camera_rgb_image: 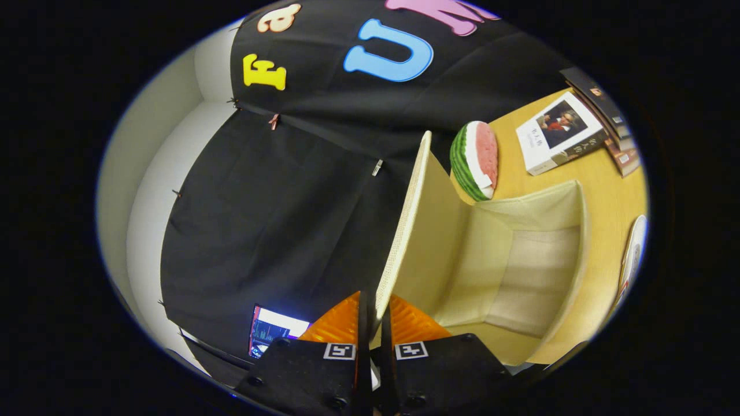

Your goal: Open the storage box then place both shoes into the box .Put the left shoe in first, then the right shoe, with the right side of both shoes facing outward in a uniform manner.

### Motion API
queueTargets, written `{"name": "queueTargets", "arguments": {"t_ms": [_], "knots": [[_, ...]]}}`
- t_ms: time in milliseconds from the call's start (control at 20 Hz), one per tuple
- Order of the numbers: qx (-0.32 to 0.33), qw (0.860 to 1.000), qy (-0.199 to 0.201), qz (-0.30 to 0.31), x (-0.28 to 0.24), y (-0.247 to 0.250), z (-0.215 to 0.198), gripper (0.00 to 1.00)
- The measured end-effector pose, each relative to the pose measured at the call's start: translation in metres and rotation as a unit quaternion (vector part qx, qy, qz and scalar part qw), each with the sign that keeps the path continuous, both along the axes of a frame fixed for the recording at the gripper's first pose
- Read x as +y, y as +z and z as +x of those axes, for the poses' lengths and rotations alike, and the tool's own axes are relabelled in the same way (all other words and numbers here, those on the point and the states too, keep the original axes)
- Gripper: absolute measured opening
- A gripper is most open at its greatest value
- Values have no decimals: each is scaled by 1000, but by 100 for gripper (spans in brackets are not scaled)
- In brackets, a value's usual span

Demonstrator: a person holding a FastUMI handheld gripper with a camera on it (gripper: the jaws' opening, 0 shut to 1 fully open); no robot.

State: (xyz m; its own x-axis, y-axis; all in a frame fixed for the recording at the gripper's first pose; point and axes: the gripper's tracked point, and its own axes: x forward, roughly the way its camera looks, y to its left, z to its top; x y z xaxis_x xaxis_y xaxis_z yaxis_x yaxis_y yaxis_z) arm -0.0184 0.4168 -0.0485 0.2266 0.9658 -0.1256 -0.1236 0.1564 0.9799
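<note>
Gripper: fingers closed right down, pinching the free edge of the lid btwn them, one finger each side of the panel. Lid stands swung up, woven outer face twd the booth wall, smooth inner face twd the storage box.

Landmark = the box. It lies just beyond the lid on the wooden table, mouth open, inside looks empty as far as visible. Step in hand, judged: opening the box, nearly done but lid not yet let go.

How to do it well:
- Keep the pinch firm but carry the lid along its hinge arc, no sideways twist; the panel looks thin & may flex or slip out.
- Take it well past upright so it stays back on its own before releasing; if dropped early it prob falls shut over the mouth.
- Don't drag the box itself across the table while pulling.
- Release by opening straight, then back off clear of the lid edge.

Beyond the box: a watermelon slice near its far corner, then a book w/ more books stacked further off. A white shoe edge, prob, sits just beside the box on the side away from the lid; too little seen to tell which shoe.
</note>
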Motion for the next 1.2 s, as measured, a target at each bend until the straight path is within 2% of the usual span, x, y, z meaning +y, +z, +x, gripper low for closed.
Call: {"name": "queueTargets", "arguments": {"t_ms": [250,400,450,550,750,900,1050,1200], "knots": [[-9,1000,10,-15,53,11,-2,13],[-23,999,10,-32,70,5,-1,51],[-25,999,14,-36,74,5,-3,59],[-29,999,21,-39,78,4,-8,93],[-41,999,10,-33,66,12,-7,94],[-59,997,-6,-45,37,11,0,94],[-97,991,-34,-81,-5,9,10,93],[-146,977,-60,-144,-57,3,14,94]]}}
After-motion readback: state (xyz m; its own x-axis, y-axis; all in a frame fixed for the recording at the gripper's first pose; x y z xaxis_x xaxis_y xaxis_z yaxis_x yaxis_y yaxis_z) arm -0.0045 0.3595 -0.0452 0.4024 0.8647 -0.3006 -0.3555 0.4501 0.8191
